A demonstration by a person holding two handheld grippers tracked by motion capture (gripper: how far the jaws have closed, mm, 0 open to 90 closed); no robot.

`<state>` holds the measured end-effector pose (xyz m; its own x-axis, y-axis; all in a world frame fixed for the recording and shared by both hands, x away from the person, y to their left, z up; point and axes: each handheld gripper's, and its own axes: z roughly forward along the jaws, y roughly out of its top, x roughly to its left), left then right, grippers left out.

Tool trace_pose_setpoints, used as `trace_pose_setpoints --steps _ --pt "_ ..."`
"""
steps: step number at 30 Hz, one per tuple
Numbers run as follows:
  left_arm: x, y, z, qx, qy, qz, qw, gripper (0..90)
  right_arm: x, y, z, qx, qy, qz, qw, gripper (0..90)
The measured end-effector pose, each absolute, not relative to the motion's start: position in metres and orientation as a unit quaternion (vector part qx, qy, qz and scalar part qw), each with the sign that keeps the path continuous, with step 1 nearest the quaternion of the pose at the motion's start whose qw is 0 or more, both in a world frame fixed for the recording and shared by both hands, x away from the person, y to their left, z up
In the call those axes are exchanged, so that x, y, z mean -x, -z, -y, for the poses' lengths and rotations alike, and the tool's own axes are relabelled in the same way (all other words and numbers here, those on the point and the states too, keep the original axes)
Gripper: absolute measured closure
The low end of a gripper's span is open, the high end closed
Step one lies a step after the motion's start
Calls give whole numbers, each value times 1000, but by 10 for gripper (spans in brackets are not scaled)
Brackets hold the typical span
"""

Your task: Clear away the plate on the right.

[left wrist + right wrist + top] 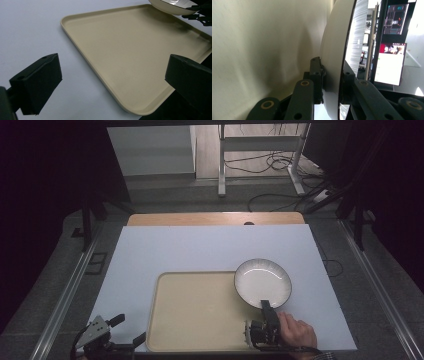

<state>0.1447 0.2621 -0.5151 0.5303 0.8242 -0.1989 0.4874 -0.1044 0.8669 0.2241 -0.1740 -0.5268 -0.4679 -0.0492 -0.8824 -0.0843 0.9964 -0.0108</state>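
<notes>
Right gripper (267, 309): low and right of centre in the high view, in your hand (297, 332); its jaws are clamped on the near rim of the plate, one on each face, as the right gripper view shows.
Plate (263, 282): white with a dark ribbed rim, right of centre in the high view, overlapping the upper right corner of the tray; in the left gripper view it sits at the top right edge (172, 6), above the tray.
Left gripper (129, 330): lower left corner of the high view, your jaws spread wide and holding nothing, just beside the tray's left edge.
Tray (195, 320): beige, bare, low centre of the high view, lying on the white table (200, 247).
</notes>
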Motion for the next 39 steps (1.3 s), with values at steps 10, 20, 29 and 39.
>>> trace_pose_setpoints --steps 10,20,29,39 --pt "-145 515 -263 -723 -170 -453 493 5 -216 530 151 68 -40 -856 510 778" --pt "-145 515 -262 -724 -170 -453 492 5 -209 534 129 91 -55 -856 506 778" --pt "-145 515 -262 -724 -170 -452 492 5 -207 538 105 116 -73 -855 500 778" --pt "-144 515 -263 -724 -170 -451 493 5 -205 543 80 139 -84 -853 495 778"
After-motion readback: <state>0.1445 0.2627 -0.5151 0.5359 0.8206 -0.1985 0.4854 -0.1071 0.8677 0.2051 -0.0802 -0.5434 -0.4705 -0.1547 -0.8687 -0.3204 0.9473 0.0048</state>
